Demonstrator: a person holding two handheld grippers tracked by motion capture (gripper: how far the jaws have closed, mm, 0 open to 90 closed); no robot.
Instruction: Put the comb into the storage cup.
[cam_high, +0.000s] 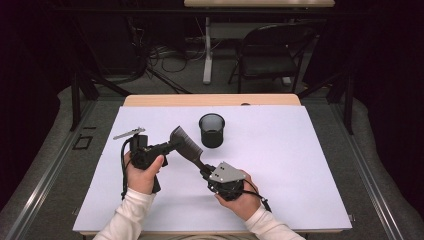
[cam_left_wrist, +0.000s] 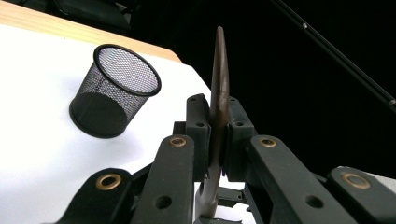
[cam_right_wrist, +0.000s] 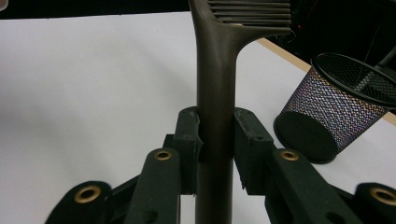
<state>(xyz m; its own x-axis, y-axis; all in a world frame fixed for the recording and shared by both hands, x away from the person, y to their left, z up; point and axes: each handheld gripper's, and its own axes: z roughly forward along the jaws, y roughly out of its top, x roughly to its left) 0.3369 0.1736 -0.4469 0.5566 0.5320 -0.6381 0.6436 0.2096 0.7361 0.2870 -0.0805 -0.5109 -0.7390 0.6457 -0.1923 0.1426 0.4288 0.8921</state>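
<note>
From the high view, I see both my grippers holding one dark brown plastic comb (cam_high: 186, 144) above the white sheet on the table (cam_high: 300, 165). My left gripper (cam_high: 172, 146) has the toothed end, and my right gripper (cam_high: 206, 170) has the thin handle. The round black wire-mesh cup (cam_high: 212, 130) stands just past the comb, near but not touching it.

In the left gripper view, my jaws are squeezed nearly closed on the flat back edge of the comb (cam_left_wrist: 218, 98), which stands up thin between them. The mesh cup (cam_left_wrist: 114, 91) sits to the side, and I can see down into it.

In the right gripper view, my jaws are pressed tight on the comb's handle (cam_right_wrist: 215, 107), with the teeth at the top. The cup (cam_right_wrist: 334, 109) is off to the side.

I think I am passing the comb from one gripper to the other. Next, one gripper must let go, and the other must tip the comb and drop it in the cup. I cannot tell which one should let go.
</note>
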